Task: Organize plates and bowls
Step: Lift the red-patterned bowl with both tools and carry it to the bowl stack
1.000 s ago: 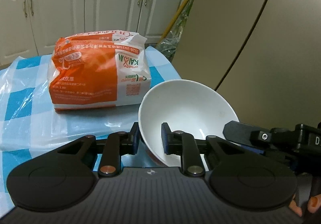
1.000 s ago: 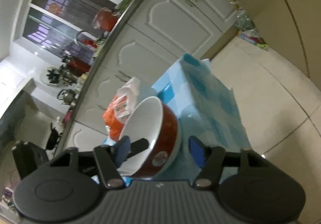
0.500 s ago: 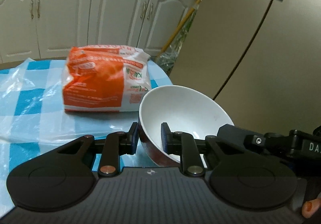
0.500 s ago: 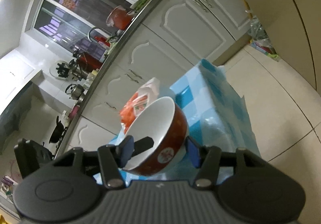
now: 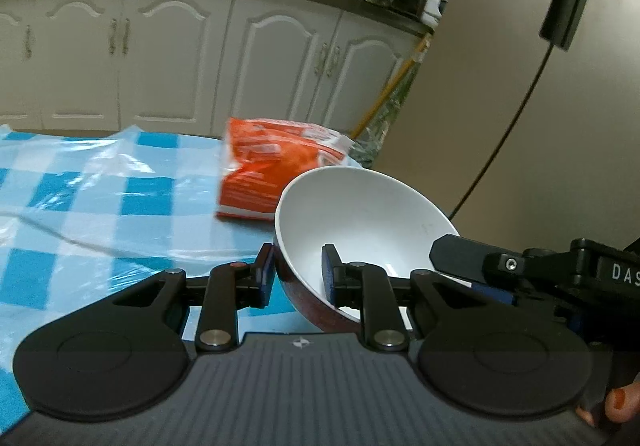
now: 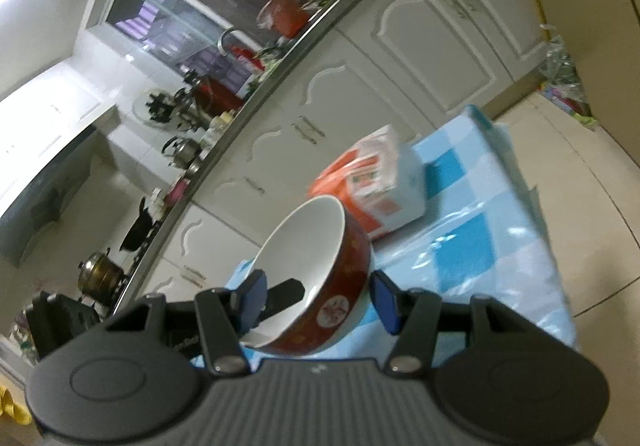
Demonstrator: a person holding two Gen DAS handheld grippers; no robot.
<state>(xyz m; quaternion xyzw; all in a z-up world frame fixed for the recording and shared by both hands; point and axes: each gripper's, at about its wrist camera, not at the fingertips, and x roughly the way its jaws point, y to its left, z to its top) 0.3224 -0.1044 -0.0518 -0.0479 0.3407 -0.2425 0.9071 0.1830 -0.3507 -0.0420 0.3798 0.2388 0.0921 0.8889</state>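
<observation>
My left gripper [image 5: 298, 278] has its jaws clamped on the near rim of the red bowl [image 5: 360, 222], one pad inside, one outside. My right gripper [image 6: 318, 296] has its jaws around the same bowl [image 6: 320, 278], though I cannot tell whether both pads press it. The bowl hangs tilted above the blue-checked tabletop [image 5: 120, 214], near the orange bag [image 5: 272, 170].
</observation>
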